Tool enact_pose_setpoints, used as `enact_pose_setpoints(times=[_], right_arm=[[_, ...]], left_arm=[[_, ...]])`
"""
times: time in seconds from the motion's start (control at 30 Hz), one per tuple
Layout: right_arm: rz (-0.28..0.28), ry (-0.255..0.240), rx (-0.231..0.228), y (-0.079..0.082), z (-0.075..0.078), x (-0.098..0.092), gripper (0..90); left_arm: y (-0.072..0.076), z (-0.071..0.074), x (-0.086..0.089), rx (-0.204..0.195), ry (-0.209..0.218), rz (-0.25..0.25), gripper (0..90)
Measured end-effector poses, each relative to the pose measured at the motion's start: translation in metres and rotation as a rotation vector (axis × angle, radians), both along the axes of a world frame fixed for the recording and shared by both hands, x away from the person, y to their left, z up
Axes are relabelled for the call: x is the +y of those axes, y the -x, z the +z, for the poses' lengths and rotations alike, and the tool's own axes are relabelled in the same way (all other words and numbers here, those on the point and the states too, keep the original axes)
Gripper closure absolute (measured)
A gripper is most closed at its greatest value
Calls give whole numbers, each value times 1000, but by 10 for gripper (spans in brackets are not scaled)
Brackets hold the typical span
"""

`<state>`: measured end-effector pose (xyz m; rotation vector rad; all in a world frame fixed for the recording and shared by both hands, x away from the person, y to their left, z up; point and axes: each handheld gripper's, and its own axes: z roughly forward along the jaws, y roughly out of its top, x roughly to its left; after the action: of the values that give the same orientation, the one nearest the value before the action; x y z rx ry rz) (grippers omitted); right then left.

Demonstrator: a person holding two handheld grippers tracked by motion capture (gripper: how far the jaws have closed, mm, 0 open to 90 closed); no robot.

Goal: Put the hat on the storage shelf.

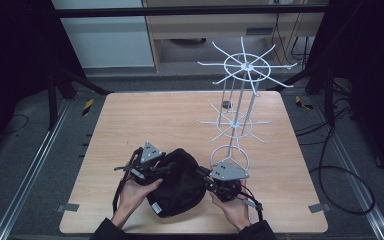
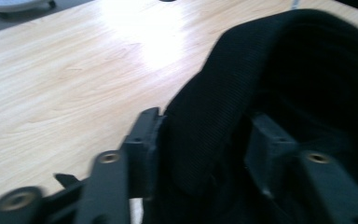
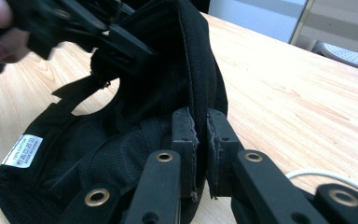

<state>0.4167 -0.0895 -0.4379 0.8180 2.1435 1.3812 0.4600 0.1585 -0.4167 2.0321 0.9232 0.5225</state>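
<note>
A black cap point(image 1: 180, 180) lies on the wooden table point(image 1: 155, 115) near its front edge, between two hands. My left gripper point(image 1: 162, 170) is at the cap's left side. In the left gripper view its jaws point(image 2: 205, 130) stand open astride the raised rim of the cap point(image 2: 214, 93), and the left pad point(image 2: 151, 135) is against the fabric. My right gripper point(image 1: 202, 175) is at the cap's right side. In the right gripper view it point(image 3: 200, 126) is shut on the cap's edge point(image 3: 168, 70), which it holds upright. The left gripper point(image 3: 121, 51) shows farther off at that rim.
A tall white wire rack point(image 1: 240, 100) with radiating arms stands on the table's right half, just behind my right gripper. A white label point(image 3: 22, 150) is sewn inside the cap. A white cable point(image 3: 321, 175) lies by my right gripper.
</note>
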Motion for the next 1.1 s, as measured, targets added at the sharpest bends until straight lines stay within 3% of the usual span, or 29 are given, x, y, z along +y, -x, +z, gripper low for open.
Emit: enact_pose_setpoints(times=[0.07, 0.2, 0.33, 0.43, 0.53, 0.63, 0.83, 0.93, 0.97, 1.1], right_arm=[[-1, 0, -1, 0, 1, 0, 836], [-1, -6, 5, -2, 0, 0, 834], [6, -20, 10, -2, 1, 3, 814], [5, -67, 32, -3, 4, -1, 699], [3, -77, 52, -3, 4, -3, 583], [14, -72, 84, -4, 1, -5, 492], [35, -71, 149, -3, -7, -7, 436], [40, -72, 171, -4, -11, -7, 436], [47, -74, 200, -6, -15, -5, 437], [69, -69, 245, -11, -22, 2, 468]], left_arm=[[-1, 0, 2, 4, -1, 5, 636], [3, 1, 4, 2, 1, 14, 742], [7, 5, 4, -32, 14, 19, 793], [10, 10, 8, -55, 40, 24, 803], [11, 14, 12, -71, 52, 28, 806], [13, 22, 18, -100, 90, 42, 807], [18, 34, 25, -155, 133, 59, 808], [20, 38, 27, -170, 145, 62, 808], [22, 41, 29, -184, 161, 66, 809], [24, 47, 33, -199, 191, 65, 810]])
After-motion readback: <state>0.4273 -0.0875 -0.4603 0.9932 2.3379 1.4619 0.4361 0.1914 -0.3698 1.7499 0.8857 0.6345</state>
